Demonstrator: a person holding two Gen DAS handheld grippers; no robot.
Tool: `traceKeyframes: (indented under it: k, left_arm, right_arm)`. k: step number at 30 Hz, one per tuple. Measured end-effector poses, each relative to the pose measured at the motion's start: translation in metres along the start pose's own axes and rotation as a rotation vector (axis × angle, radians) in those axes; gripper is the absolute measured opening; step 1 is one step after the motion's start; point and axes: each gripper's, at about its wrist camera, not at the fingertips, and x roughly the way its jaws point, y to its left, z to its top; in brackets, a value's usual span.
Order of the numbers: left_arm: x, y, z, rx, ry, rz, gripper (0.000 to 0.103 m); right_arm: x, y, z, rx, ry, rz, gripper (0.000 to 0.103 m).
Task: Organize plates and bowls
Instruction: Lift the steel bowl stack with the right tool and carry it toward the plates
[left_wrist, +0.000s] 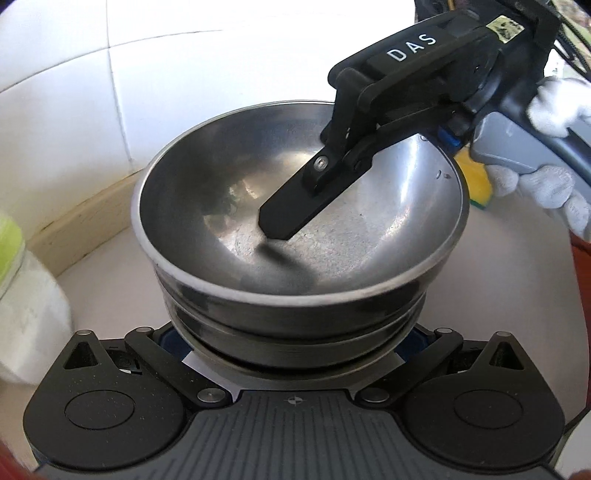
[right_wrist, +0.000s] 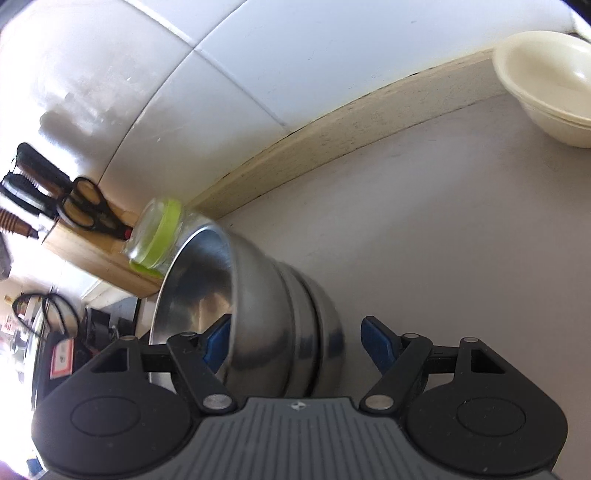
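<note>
we see large glossy white wall tiles (right_wrist: 229, 110) with thin grout lines filling the view from nine to one o'clock. a pale wooden strip (right_wrist: 332, 147) runs along their foot, from eight toward two o'clock. below it lies a matte grey-white counter (right_wrist: 461, 229). bright daylight washes in at eight o'clock.

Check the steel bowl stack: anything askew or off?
Nothing spilled or damaged. The steel bowl stack sits nested but tipped on the counter, with the right gripper straddling its rim, one finger inside.
</note>
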Motion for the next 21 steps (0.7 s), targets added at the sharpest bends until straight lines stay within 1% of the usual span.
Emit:
traceKeyframes:
  k: [2, 4, 8, 11, 13, 14, 17, 21]
  left_arm:
    - [0.005, 0.007, 0.003, -0.004, -0.004, 0.008, 0.103]
    - [0.009, 0.013, 0.004, -0.024, -0.005, 0.036, 0.103]
    - [0.013, 0.006, 0.009, -0.053, 0.001, 0.096, 0.103]
    - [0.02, 0.004, 0.015, -0.069, 0.016, 0.122, 0.103]
    - [0.024, 0.001, 0.019, -0.071, 0.018, 0.141, 0.103]
    - [0.022, -0.01, 0.02, -0.071, 0.017, 0.153, 0.103]
    - [0.018, -0.022, 0.027, -0.071, 0.023, 0.181, 0.103]
    - [0.02, -0.032, 0.035, -0.07, 0.024, 0.21, 0.103]
  right_arm:
    - [0.005, 0.004, -0.004, -0.011, -0.006, 0.012, 0.077]
    - [0.004, 0.008, -0.007, -0.025, -0.037, -0.01, 0.077]
    - [-0.002, 0.008, -0.007, -0.028, -0.056, -0.019, 0.075]
    - [-0.005, 0.007, -0.007, -0.027, -0.064, -0.025, 0.075]
    - [-0.009, 0.006, -0.007, -0.024, -0.072, -0.018, 0.075]
    - [-0.012, 0.007, -0.007, -0.026, -0.078, -0.012, 0.075]
    - [-0.02, 0.008, -0.006, -0.028, -0.093, 0.001, 0.075]
    - [-0.031, 0.013, -0.005, -0.04, -0.105, 0.015, 0.075]
